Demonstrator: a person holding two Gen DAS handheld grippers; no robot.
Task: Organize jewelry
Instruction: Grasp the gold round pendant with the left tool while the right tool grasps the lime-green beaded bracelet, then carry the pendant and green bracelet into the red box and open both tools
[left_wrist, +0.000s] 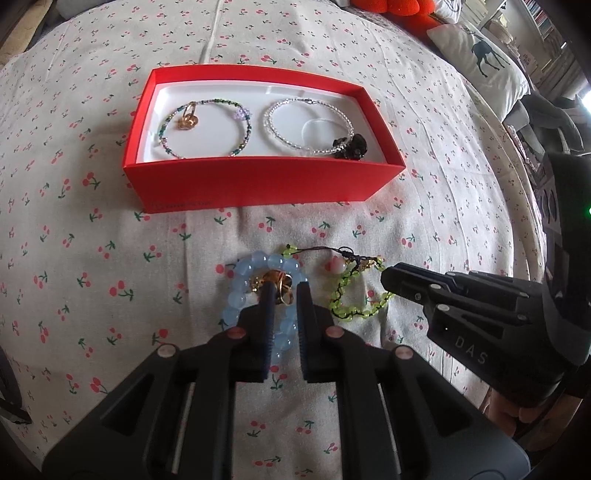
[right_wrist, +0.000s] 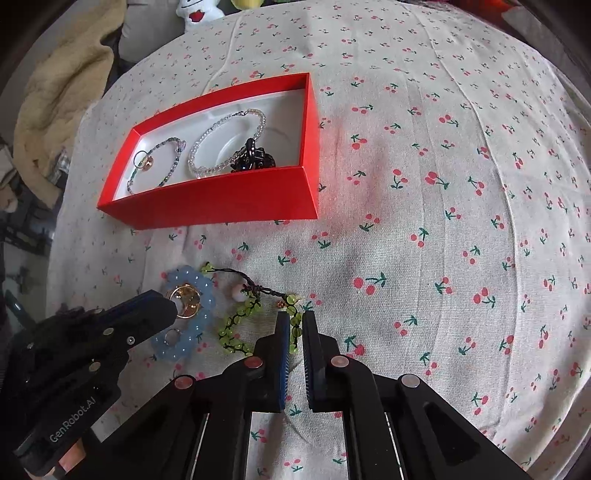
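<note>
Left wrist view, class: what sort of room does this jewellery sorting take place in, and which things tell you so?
Probably a bedroom, with the work done on a bed. The surface is a soft, creased cherry-print sheet, a deer-print pillow lies at its far right edge, and a white plush toy sits beyond it in the right wrist view.

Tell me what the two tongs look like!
Both tongs are black plastic with blue ribbed pads on the fingers and round copper-coloured pins at the joints. The left tongs carry "GenRobot.AI" in pale letters. The right tongs show "DAS" and a small green light. No sleeves or cables visible.
</note>
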